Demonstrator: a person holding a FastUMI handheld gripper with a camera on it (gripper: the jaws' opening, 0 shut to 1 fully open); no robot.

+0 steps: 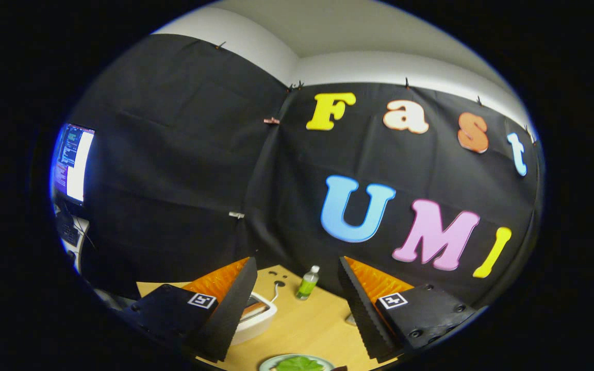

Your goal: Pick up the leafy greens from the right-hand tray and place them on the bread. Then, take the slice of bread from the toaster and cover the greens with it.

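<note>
The black cloth wall [183, 170] rises ahead, a lit monitor [72, 162] at its left end. The wooden table [312, 322] lies low beneath the raised, forward-tilted gripper [297, 304], whose jaws stand spread wide and hold nothing. Just inside the left jaw sits the white toaster [256, 319] with a bread slice [253, 310] in its slot. Nearest, between the jaws, a plate [271, 362] carries the leafy greens [299, 364]. Beyond stands a small green bottle [307, 283].

Gripper [297, 309] fingers spread apart, empty, above wooden table [307, 330]; toaster [256, 315] holding bread slice [253, 309] by left finger; bottle [307, 283] beyond; leafy greens [299, 364] on plate [268, 364] below
</note>
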